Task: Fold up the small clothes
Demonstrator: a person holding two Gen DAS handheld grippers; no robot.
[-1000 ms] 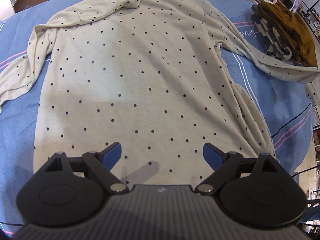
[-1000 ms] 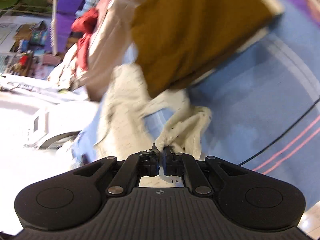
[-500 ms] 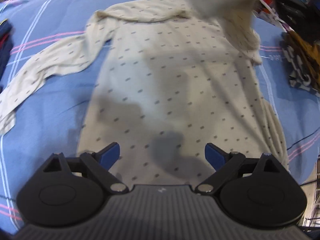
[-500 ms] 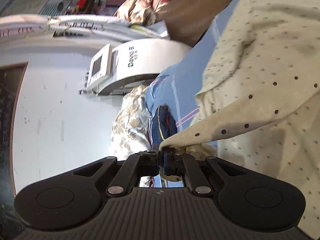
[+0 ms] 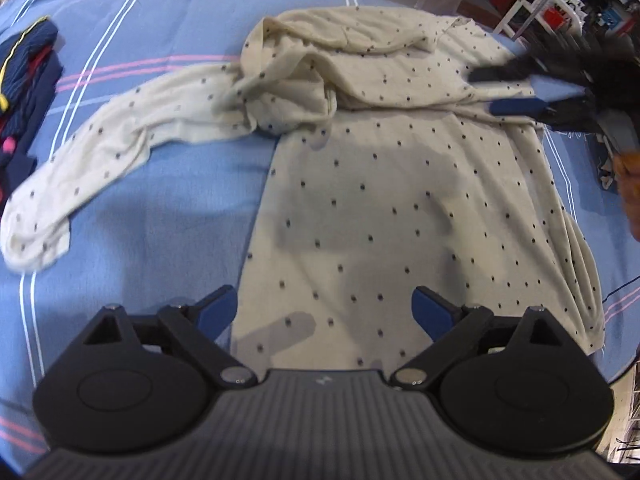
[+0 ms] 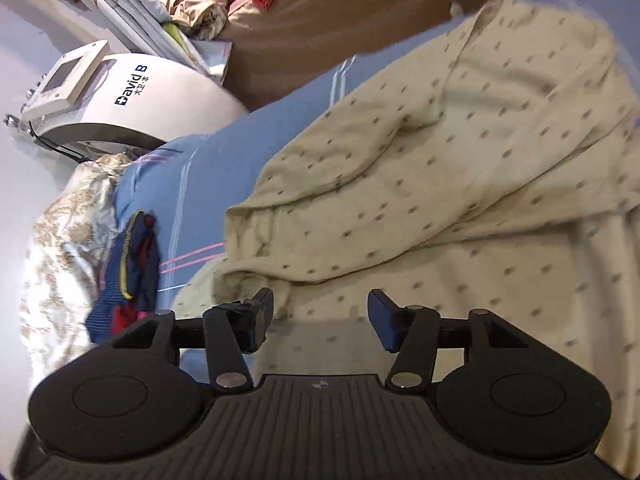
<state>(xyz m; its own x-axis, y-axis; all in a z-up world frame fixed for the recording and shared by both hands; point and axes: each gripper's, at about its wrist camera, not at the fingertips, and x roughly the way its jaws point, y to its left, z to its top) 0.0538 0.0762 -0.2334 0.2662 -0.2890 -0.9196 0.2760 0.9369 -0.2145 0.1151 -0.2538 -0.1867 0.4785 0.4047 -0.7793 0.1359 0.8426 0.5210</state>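
Note:
A cream polka-dot long-sleeved top (image 5: 400, 200) lies flat on the blue striped sheet (image 5: 160, 220). Its left sleeve (image 5: 92, 160) trails out to the left. The right sleeve (image 5: 320, 80) is folded across the chest, and it fills the middle of the right wrist view (image 6: 400, 200). My left gripper (image 5: 324, 308) hangs open over the hem with nothing between its fingers. My right gripper (image 5: 516, 92) is blurred over the top's right shoulder. Its jaws (image 6: 320, 308) are opening, with no cloth between the pads, just above the top.
A pile of dark navy clothes (image 5: 24, 92) lies at the sheet's left edge. Brown clothes (image 5: 630, 200) sit at the right, with a white rack (image 5: 536, 4) beyond. A white machine (image 6: 120, 92) and a floral quilt (image 6: 60, 240) stand past the bed.
My right gripper carried the right sleeve across over the chest and let go of it, its jaws now apart. My left gripper slid left along the hem and stayed open.

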